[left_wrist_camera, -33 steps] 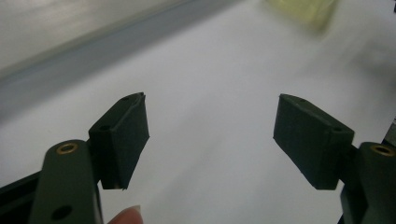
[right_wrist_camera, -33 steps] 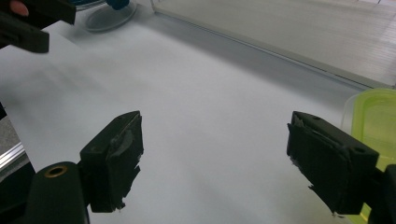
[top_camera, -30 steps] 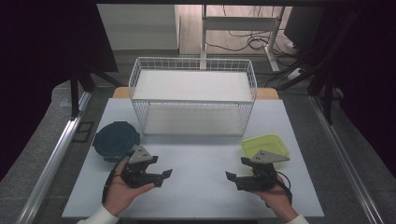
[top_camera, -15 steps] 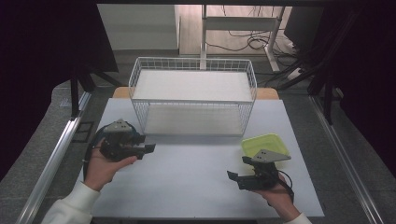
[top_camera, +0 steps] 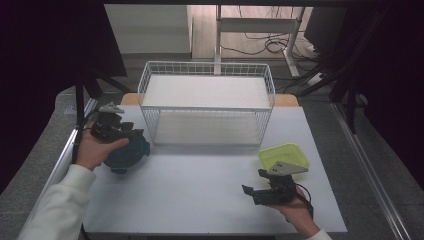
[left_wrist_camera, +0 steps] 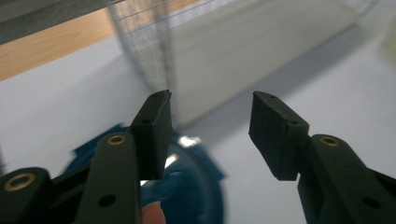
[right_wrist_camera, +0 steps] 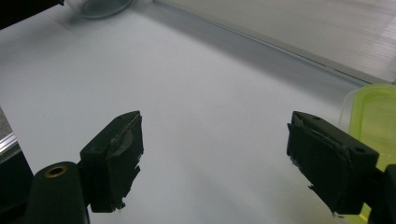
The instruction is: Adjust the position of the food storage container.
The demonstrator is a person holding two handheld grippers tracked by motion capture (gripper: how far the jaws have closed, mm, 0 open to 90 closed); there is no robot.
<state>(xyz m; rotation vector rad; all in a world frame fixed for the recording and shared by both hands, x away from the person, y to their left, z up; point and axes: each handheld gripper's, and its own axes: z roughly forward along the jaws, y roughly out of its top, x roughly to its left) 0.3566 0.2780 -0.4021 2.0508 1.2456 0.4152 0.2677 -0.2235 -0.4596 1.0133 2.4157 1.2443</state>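
My left gripper hovers at the table's left, over the far edge of a dark blue dish. Its jaws have just been closing, but a wide gap stays between them and nothing sits in it. Seen from the left gripper view, the left gripper points past the blue dish toward the wire basket. My right gripper rests open near the front right of the table, beside a yellow-green container. In the right gripper view, the right gripper holds nothing, and the yellow-green container lies at the right edge.
A white wire basket stands across the back middle of the white table. A metal rail runs along the table's left side, and dark stands and cables lie beyond the table.
The left hand has carried its gripper from the front middle of the table leftward and away, to above the blue dish, and its jaws stand narrower. The right gripper has stayed put.
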